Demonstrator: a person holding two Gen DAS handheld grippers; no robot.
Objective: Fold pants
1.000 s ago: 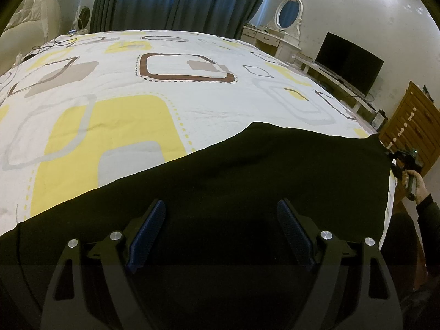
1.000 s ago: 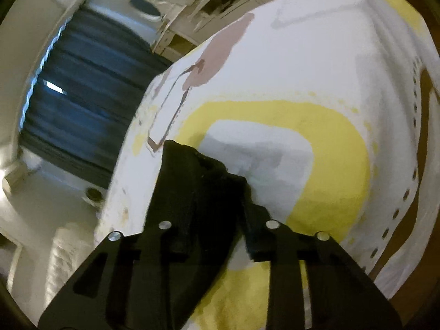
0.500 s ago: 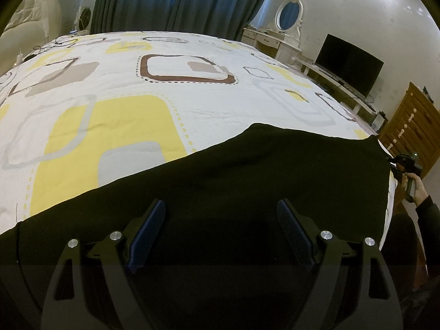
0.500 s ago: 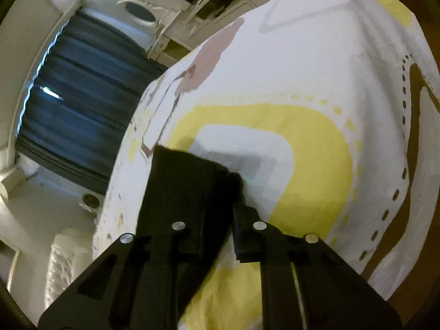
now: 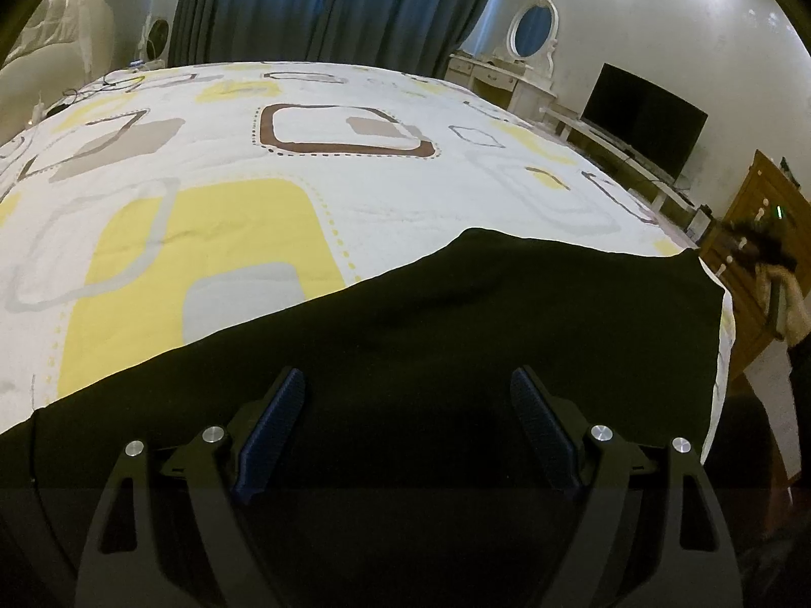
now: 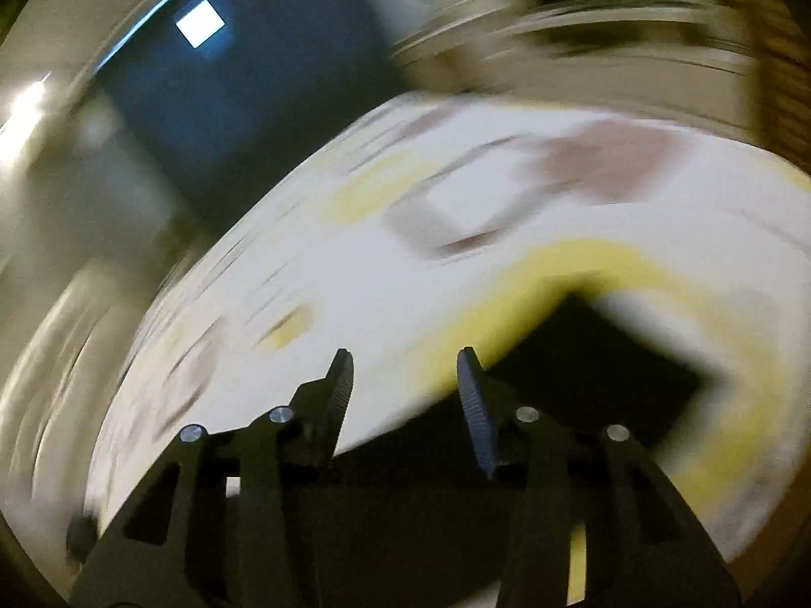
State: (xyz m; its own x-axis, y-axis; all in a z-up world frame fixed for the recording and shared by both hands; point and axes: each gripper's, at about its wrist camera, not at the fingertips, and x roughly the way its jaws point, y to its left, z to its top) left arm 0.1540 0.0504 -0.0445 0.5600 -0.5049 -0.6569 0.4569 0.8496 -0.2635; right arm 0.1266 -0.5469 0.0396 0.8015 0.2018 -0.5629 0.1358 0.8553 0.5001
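Black pants [image 5: 507, 324] lie spread flat along the near edge of the bed [image 5: 203, 233]. My left gripper [image 5: 408, 380] hovers over their near part, open, with nothing between its fingers. In the blurred right wrist view my right gripper [image 6: 403, 359] is up off the bed with its jaws opening and nothing between them; a corner of the pants [image 6: 598, 370] lies on the cover below and to its right. From the left wrist view, the right gripper [image 5: 755, 243] is a blur past the pants' far right corner, held by a hand [image 5: 788, 299].
A white cover with yellow, grey and brown shapes lies over the bed. Blue curtains [image 5: 329, 5] hang behind it. A dressing table with an oval mirror [image 5: 532, 30], a dark TV [image 5: 643, 121] and a wooden dresser [image 5: 755, 233] stand to the right.
My right gripper let go of the pants' corner, opened, rolled and swung up and away from the bed edge. The left gripper and the pants stayed as they were.
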